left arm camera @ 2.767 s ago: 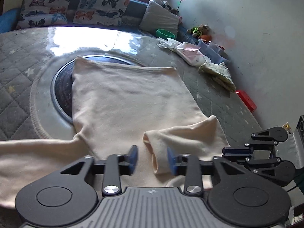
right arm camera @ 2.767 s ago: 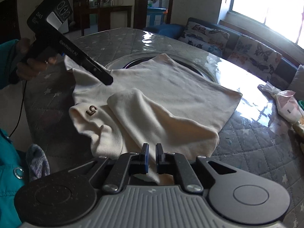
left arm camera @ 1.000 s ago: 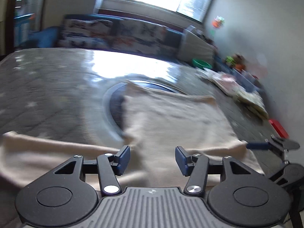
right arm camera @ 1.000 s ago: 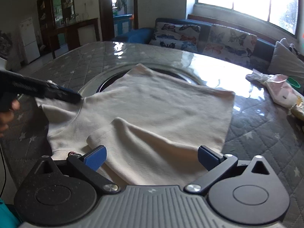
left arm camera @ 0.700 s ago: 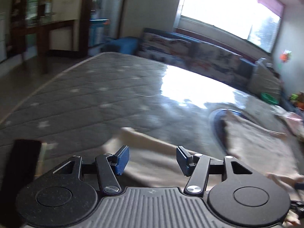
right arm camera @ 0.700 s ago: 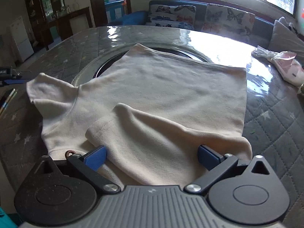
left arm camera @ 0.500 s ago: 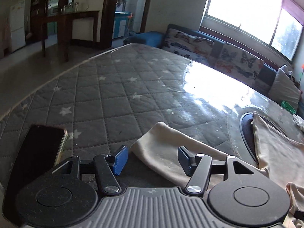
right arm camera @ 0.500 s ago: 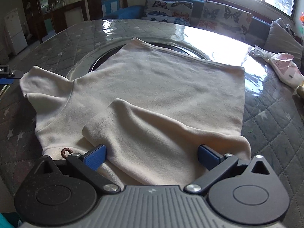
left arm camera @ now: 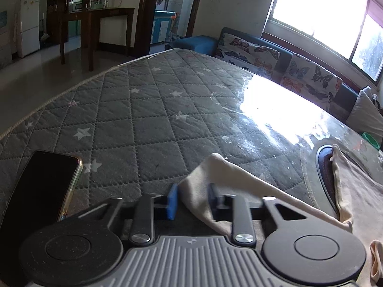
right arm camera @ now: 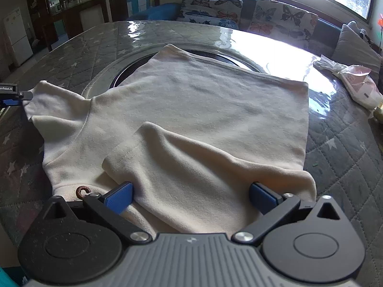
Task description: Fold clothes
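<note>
Cream fleece long-sleeved top lying flat on a grey quilted star-patterned table cover, its body partly over a dark round inset ring; one sleeve is folded across the chest, the other extends to the left in the right wrist view. A small brown loop sits at the near collar edge.

Left to right: a black smartphone with a gold edge lies on the cover, just beside the left gripper. Its blue-padded jaws are closing, with the cuff end of the extended sleeve between them (pad contact with the cloth appears made, the fabric rising in a ridge there). The right gripper has its fingers spread wide, astride the folded sleeve near the shoulder, gripping nothing.

Compared with half a second ago, the left jaws stood apart around the flat cuff; the right gripper is unchanged.
</note>
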